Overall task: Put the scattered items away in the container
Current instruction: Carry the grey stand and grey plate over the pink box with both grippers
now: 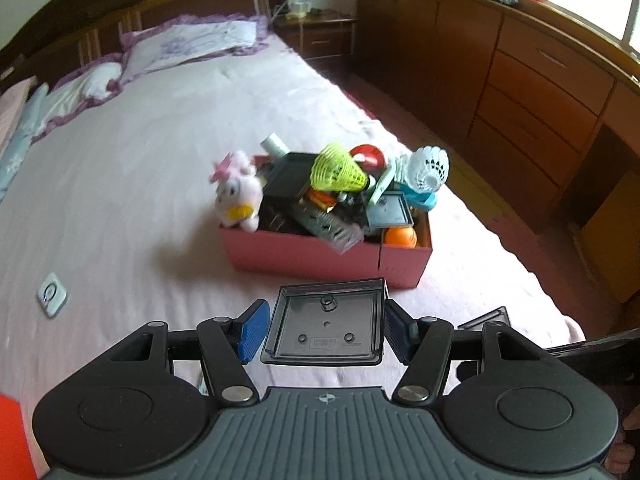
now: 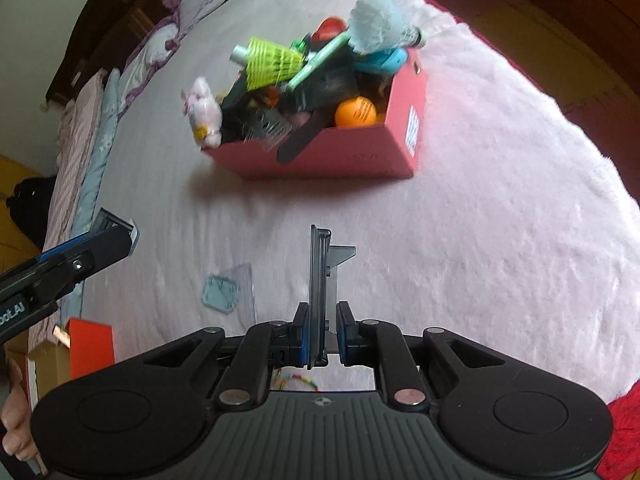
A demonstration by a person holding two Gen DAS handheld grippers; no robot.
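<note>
Two tongs over the bed, each with a dark tray, before a full pink box.

The left tongs (image 1: 325,330) flank a dark square tray (image 1: 326,324) held flat; whether both pads touch it cannot be told. The right tongs (image 2: 323,336) are clamped on a second tray (image 2: 319,292), held on edge. Beyond them on the bed (image 1: 140,200) stands the pink box (image 1: 320,256), heaped with a plush (image 1: 237,190), shuttlecocks and an orange ball (image 2: 355,112).

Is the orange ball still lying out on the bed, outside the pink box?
No. The orange ball sits inside the pink box, near its right-hand corner among the other items.
</note>
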